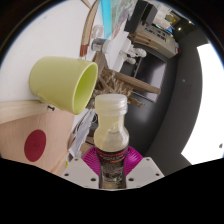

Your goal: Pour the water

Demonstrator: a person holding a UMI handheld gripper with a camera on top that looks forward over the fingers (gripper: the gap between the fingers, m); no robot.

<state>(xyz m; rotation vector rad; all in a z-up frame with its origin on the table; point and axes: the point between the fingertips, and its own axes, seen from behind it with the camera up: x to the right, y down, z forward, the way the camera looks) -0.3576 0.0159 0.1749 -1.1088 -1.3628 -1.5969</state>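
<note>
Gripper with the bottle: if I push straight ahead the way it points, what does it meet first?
Probably the pale green plastic cup, tipped on its side just beyond the clear plastic bottle held between the fingers. Depth is unclear; the bottle mouth may pass beside its rim.

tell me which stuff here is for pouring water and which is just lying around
For the job: bottle, uncapped, held between the gripper fingers; green cup, tipped on its side beyond it.
Lying about: wooden rack; box with a red dot.

I see the tool [112, 165] clamped on a clear bottle [111, 130], open neck up; a pale green cup [63, 83] lies tipped just beyond.
</note>
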